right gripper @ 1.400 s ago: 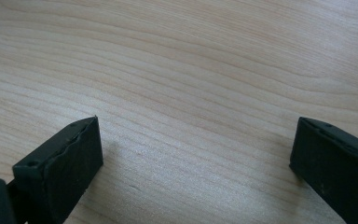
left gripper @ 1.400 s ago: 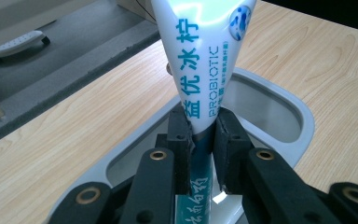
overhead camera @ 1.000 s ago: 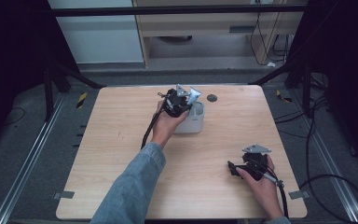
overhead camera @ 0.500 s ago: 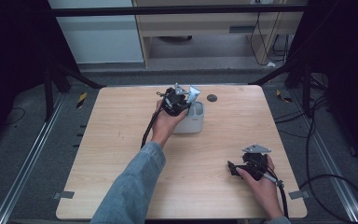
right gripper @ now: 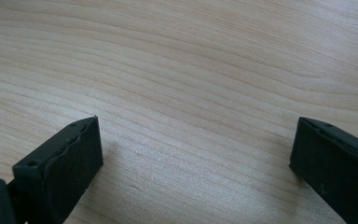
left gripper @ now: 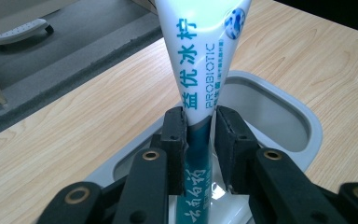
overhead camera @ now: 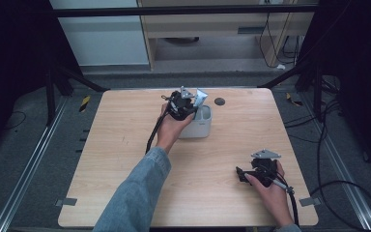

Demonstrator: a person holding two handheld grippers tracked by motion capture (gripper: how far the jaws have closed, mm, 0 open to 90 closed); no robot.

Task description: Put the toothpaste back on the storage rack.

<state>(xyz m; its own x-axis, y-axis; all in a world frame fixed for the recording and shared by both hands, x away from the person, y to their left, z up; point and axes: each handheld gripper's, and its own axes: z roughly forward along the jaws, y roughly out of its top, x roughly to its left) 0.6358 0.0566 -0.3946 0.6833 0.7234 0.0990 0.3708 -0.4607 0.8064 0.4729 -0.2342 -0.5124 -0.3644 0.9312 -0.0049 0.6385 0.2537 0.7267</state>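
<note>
A white and teal toothpaste tube (left gripper: 200, 60) stands upright, crimped end up, in a grey cup (left gripper: 307, 121) at the far middle of the table (overhead camera: 125, 145). My left gripper (left gripper: 200, 126) is shut on the tube at its lower part, both pads against its sides. Its jaws have just been opening a little, with the tube still between them. In the high view the left gripper (overhead camera: 183, 104) hangs over the cup (overhead camera: 200, 128), with the tube (overhead camera: 201, 96) sticking up beside it. My right gripper (overhead camera: 240, 175) rests near the front right, its jaws open (right gripper: 196, 154) over bare wood.
A small dark round disc (overhead camera: 219, 101) lies on the table just right of the cup. Cables trail from both grippers. The table's edges drop to a grey floor with metal rails and black frame legs around it.
</note>
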